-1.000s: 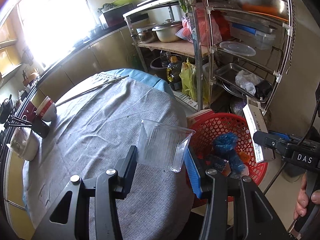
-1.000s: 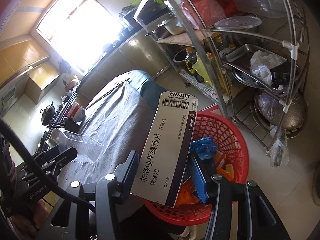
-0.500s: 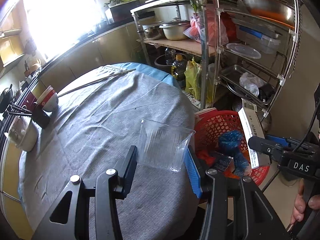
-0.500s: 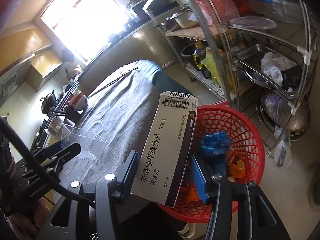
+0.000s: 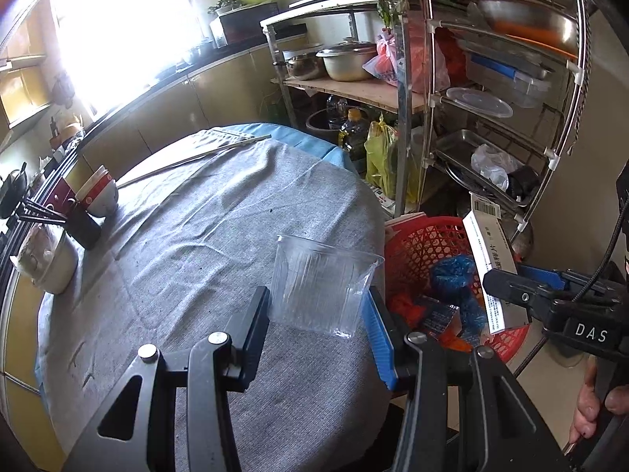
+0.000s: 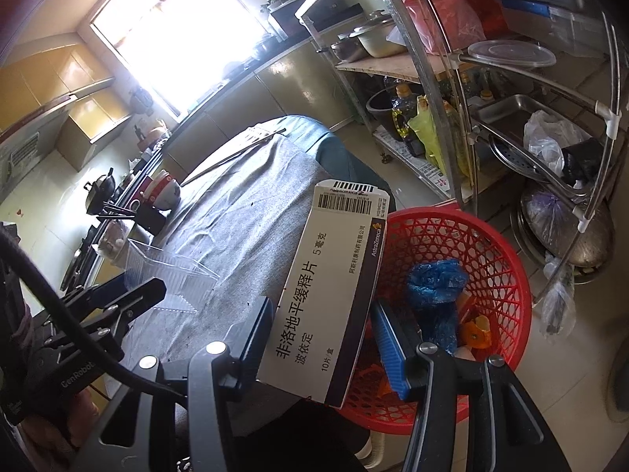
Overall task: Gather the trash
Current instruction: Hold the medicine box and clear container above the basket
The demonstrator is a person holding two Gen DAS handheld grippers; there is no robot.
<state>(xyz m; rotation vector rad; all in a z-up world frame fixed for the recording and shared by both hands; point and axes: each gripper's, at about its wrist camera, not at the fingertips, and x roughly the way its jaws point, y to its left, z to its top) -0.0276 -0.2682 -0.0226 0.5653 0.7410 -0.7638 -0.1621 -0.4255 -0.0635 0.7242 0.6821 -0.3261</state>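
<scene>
The left tongs (image 5: 318, 314) are clenched on a clear plastic cup (image 5: 322, 283), holding it upright above the grey-clothed desk (image 5: 196, 244), close to the desk edge that faces the red basket (image 5: 416, 236). The right tongs (image 6: 322, 326) grip a white medicine box (image 6: 330, 287) by its long sides, barcode end away from the camera; in the right wrist view the box hangs over the near rim of the basket, partly above the desk edge and partly above the basket mouth. The basket stands on the floor just beside the desk and already holds a crumpled blue bag (image 6: 436, 283) and some orange scraps (image 6: 475, 330) (so some collecting seems to be done).

The step in hand, as I judge it, is the drop: both pieces of trash are lifted and carried to the bin, and neither is let go yet. The box looks the nearer of the two to release. The next move calls for bringing the right tongs a little further over the basket's open middle, so the box clears the rim, and then spreading the jaws. After that the cup needs the same treatment, crossing from over the desk to over the basket. The cup is light and thin-walled, so it may bounce off the rim if freed too near the edge.
</scene>
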